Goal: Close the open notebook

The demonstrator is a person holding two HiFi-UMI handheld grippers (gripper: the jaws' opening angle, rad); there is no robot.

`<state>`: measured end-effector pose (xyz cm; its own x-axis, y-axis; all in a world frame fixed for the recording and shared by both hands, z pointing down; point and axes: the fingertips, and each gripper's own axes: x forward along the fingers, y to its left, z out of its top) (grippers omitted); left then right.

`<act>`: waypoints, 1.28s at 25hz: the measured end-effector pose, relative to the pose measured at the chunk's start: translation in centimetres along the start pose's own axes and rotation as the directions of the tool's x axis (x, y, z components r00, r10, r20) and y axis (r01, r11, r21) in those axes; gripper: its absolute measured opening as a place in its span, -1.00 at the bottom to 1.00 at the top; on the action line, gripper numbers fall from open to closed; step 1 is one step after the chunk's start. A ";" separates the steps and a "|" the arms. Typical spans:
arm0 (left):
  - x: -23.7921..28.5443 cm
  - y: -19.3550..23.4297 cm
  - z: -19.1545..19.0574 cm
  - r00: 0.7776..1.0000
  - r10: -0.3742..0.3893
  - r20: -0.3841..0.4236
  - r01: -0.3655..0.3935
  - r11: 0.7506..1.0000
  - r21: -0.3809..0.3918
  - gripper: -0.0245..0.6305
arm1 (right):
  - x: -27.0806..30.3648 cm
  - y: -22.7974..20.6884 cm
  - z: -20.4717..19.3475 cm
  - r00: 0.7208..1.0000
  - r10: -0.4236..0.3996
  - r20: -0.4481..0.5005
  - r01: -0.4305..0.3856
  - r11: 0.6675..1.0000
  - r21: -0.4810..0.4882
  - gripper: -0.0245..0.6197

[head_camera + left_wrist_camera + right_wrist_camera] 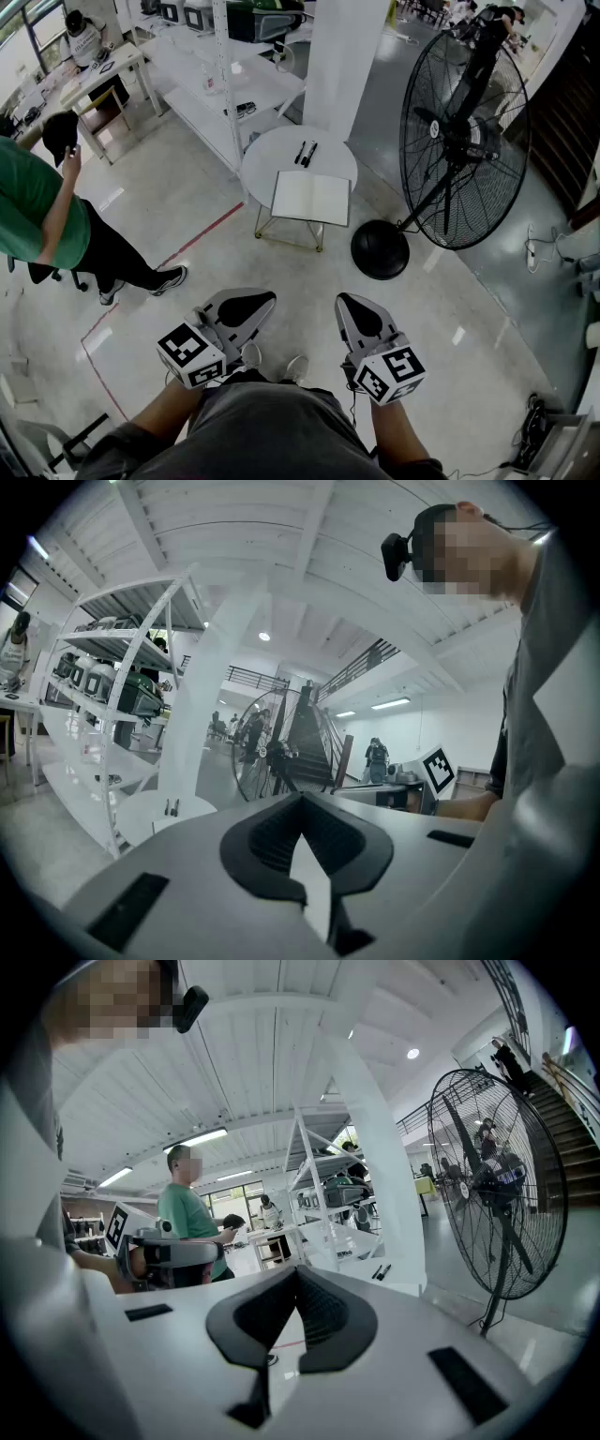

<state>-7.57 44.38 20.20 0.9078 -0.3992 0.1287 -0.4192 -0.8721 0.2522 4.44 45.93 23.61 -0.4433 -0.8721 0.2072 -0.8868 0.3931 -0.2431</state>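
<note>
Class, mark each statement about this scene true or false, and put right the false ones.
1. The notebook lies open on the round table. True.
2. Two pens lie across the notebook's pages. False: they lie on the bare table beyond the notebook.
3. The right tongs grip the notebook's cover. False: they are shut on nothing, well short of the table.
4. A large fan stands on the floor to the right of the table. True.
5. The left tongs are shut and empty. True.
</note>
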 end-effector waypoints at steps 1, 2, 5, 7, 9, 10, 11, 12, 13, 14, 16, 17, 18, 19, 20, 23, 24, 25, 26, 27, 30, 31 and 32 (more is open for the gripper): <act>0.2 -0.1 0.0 1.000 0.001 0.001 -0.001 1.000 0.000 -0.90 | -0.1 -0.2 0.0 1.000 -0.001 -0.001 0.001 1.000 0.000 -0.87; 0.3 -0.2 0.1 1.000 0.001 0.002 -0.001 1.000 0.000 -0.90 | -0.2 -0.3 0.0 1.000 -0.002 -0.002 0.002 1.000 0.000 -0.87; 0.8 -0.3 0.1 1.000 0.004 0.003 -0.004 1.000 0.003 -0.90 | -0.3 -0.7 0.1 1.000 -0.002 0.000 0.002 1.000 0.009 -0.87; 1.1 -0.4 -0.1 1.000 0.005 0.003 -0.005 1.000 0.006 -0.90 | -0.4 -1.0 0.0 1.000 0.005 0.000 -0.005 1.000 0.017 -0.86; 1.4 -0.6 -0.3 1.000 0.005 0.006 -0.005 1.000 0.010 -0.90 | -0.5 -1.1 -0.2 1.000 0.014 -0.003 -0.014 1.000 0.014 -0.86; 1.6 -0.8 -0.3 1.000 0.009 0.006 -0.009 1.000 0.008 -0.90 | -0.6 -1.3 -0.3 1.000 0.020 -0.005 -0.020 1.000 0.012 -0.86; 1.7 -0.9 -0.3 1.000 0.013 0.005 -0.013 1.000 0.006 -0.90 | -0.8 -1.4 -0.3 1.000 0.025 -0.006 -0.025 1.000 0.011 -0.86; 1.9 -1.1 -0.3 1.000 0.017 0.004 -0.018 1.000 0.005 -0.90 | -0.9 -1.6 -0.4 1.000 0.028 -0.006 -0.028 1.000 0.011 -0.86; 2.1 -1.3 -0.3 1.000 0.021 0.004 -0.021 1.000 0.005 -0.90 | -1.1 -1.8 -0.4 1.000 0.030 -0.007 -0.030 0.999 0.011 -0.86; 2.3 -1.4 -0.4 1.000 0.025 0.004 -0.025 1.000 0.006 -0.90 | -1.3 -2.1 -0.3 0.999 0.031 -0.007 -0.031 0.999 0.011 -0.86; 2.7 -1.6 -0.4 0.999 0.032 0.006 -0.032 0.999 0.009 -0.90 | -1.6 -2.6 -0.3 0.999 0.035 -0.005 -0.035 0.999 0.009 -0.86; 2.9 -1.7 -0.4 0.999 0.035 0.007 -0.035 0.999 0.010 -0.90 | -1.7 -2.8 -0.3 0.999 0.037 -0.003 -0.037 0.999 0.008 -0.86; 3.1 -1.9 -0.4 0.999 0.038 0.008 -0.038 0.999 0.011 -0.90 | -1.9 -3.1 -0.4 0.999 0.038 -0.002 -0.038 0.999 0.008 -0.86; 3.3 -2.0 -0.5 0.999 0.040 0.008 -0.040 0.999 0.011 -0.90 | -2.1 -3.3 -0.4 0.999 0.039 -0.001 -0.039 0.999 0.008 -0.86; 3.5 -2.2 -0.6 0.999 0.042 0.007 -0.042 0.999 0.011 -0.90 | -2.3 -3.5 -0.5 0.999 0.038 -0.001 -0.038 0.999 0.010 -0.86; 4.0 -2.4 -0.6 0.999 0.045 0.004 -0.045 0.999 0.014 -0.90 | -2.7 -4.1 -0.5 0.999 0.035 0.001 -0.035 0.999 0.016 -0.86; 4.2 -2.4 -0.5 0.999 0.045 0.004 -0.045 0.999 0.015 -0.90 | -2.7 -4.3 -0.5 0.999 0.035 0.001 -0.035 0.999 0.017 -0.86; 4.3 -2.4 -0.5 0.999 0.045 0.005 -0.045 0.999 0.015 -0.90 | -2.7 -4.4 -0.5 0.999 0.035 0.001 -0.035 0.999 0.019 -0.86; 4.4 -2.3 -0.4 0.999 0.046 0.006 -0.046 0.999 0.015 -0.90 | -2.6 -4.6 -0.5 0.999 0.036 0.001 -0.036 0.999 0.020 -0.86; 4.5 -2.2 -0.4 0.999 0.047 0.006 -0.047 0.999 0.014 -0.90 | -2.6 -4.7 -0.4 0.999 0.036 0.001 -0.036 0.999 0.022 -0.86; 5.0 -2.0 -0.4 0.999 0.050 0.008 -0.050 0.999 0.013 -0.90 | -2.3 -5.0 -0.3 0.999 0.038 0.000 -0.038 0.999 0.023 -0.86; 5.2 -1.9 -0.4 0.999 0.051 0.009 -0.051 0.999 0.013 -0.90 | -2.2 -5.1 -0.3 0.999 0.040 -0.002 -0.040 0.999 0.022 -0.86; 5.3 -1.8 -0.4 0.999 0.051 0.011 -0.051 0.999 0.013 -0.90 | -2.1 -5.2 -0.3 0.999 0.041 -0.003 -0.041 0.999 0.020 -0.86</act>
<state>-2.00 43.96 20.84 0.8854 -0.4459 0.1310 -0.4647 -0.8542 0.2332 9.93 45.78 24.74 -0.4797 -0.8544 0.1997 -0.8651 0.4225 -0.2703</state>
